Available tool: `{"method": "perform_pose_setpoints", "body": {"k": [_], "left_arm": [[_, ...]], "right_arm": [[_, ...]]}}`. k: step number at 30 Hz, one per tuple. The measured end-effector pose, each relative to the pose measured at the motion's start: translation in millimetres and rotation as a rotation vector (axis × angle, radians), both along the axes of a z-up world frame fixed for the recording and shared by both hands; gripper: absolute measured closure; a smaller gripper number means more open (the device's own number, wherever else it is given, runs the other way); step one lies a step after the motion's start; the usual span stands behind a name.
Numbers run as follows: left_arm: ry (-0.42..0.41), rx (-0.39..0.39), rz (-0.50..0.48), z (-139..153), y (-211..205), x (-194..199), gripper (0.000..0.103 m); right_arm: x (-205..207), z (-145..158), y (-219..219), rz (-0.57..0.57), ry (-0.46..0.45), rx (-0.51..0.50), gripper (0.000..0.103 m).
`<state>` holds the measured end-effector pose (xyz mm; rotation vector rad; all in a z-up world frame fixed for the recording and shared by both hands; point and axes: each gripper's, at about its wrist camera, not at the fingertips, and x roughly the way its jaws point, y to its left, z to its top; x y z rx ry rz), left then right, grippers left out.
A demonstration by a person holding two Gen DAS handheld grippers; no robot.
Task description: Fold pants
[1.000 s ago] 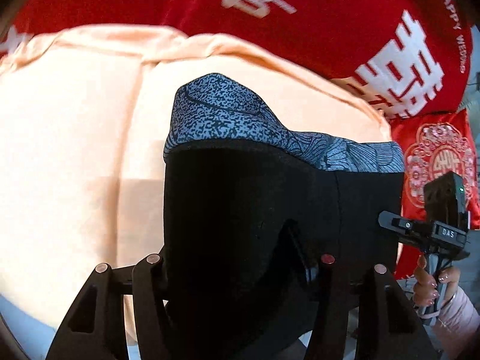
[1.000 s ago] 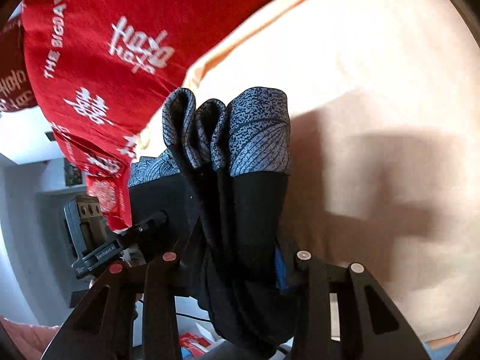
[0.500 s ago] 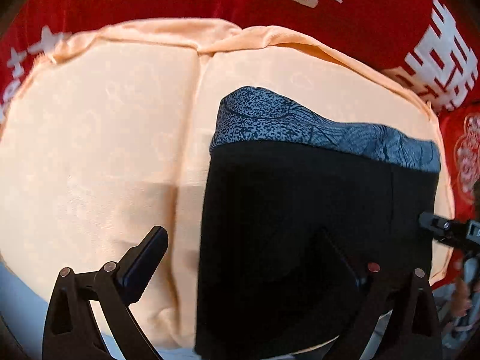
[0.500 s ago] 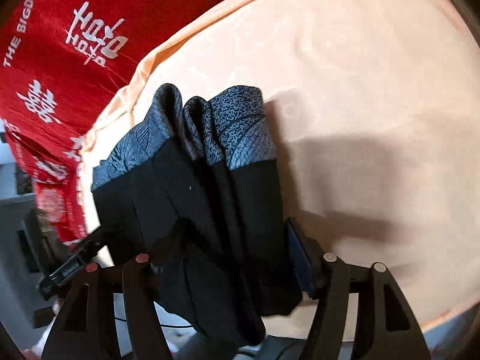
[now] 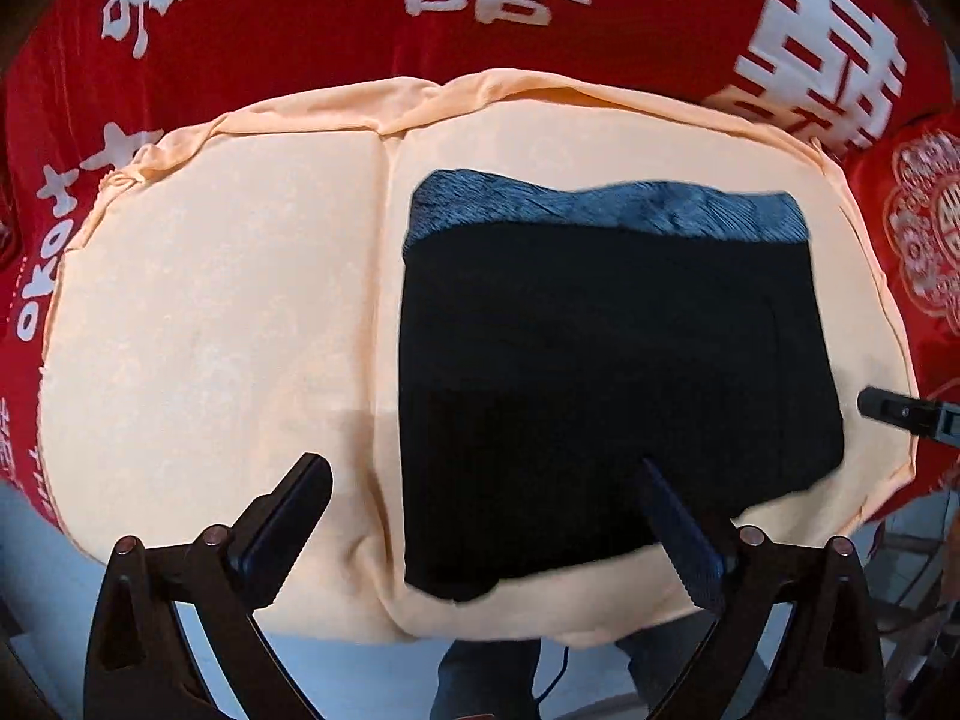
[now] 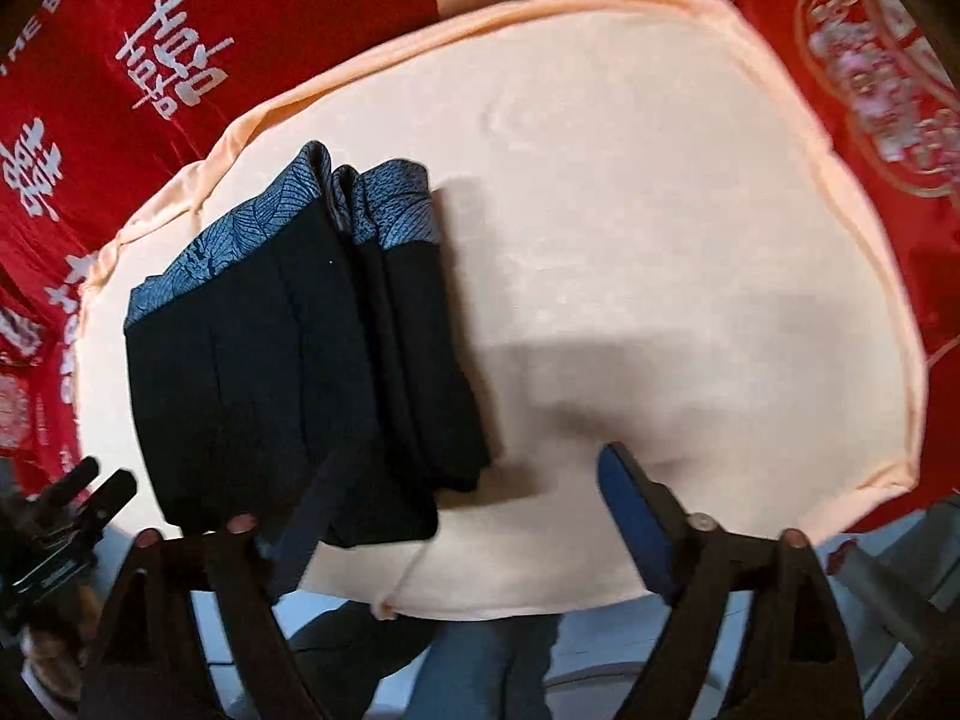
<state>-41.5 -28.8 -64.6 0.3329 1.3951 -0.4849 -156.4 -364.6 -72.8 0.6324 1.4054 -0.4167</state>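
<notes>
**Pants down, fold loose at one edge**

Claws both stood wide open and empty: left claw (image 5: 480,516) over the near edge of the pants (image 5: 600,372), right claw (image 6: 468,510) just beside their right side. Pants lay folded on the peach cloth (image 6: 660,240), patterned band (image 6: 384,204) away from the claws. Layers at the right edge looked stacked unevenly; judged a brush from a finger (image 6: 306,516) could drag them apart.

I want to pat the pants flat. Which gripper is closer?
Probably the right gripper: one open finger overlaps the folded black pants with the grey patterned waistband. The left gripper, also open, looks comparably near.
</notes>
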Motion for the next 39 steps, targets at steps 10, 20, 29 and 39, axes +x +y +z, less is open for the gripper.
{"method": "perform_pose_setpoints", "body": {"k": [10,20,29,39], "left_arm": [[0.010,0.033,-0.031,25.6,-6.6,-30.3,0.001],[-0.049,0.087,-0.027,67.5,0.0,-51.8,0.001],[-0.061,0.079,-0.019,93.6,9.6,-63.3,0.001],[-0.063,0.070,0.025,100.5,19.8,-55.1,0.001]], "right_arm": [[-10.7,37.3,29.1,0.056,-0.003,-0.108,0.000],[-20.7,78.2,76.8,0.090,0.019,-0.067,0.000],[-12.7,112.6,99.8,0.098,0.015,-0.090,0.000],[-0.7,126.4,118.8,0.140,0.029,-0.166,0.000]]}}
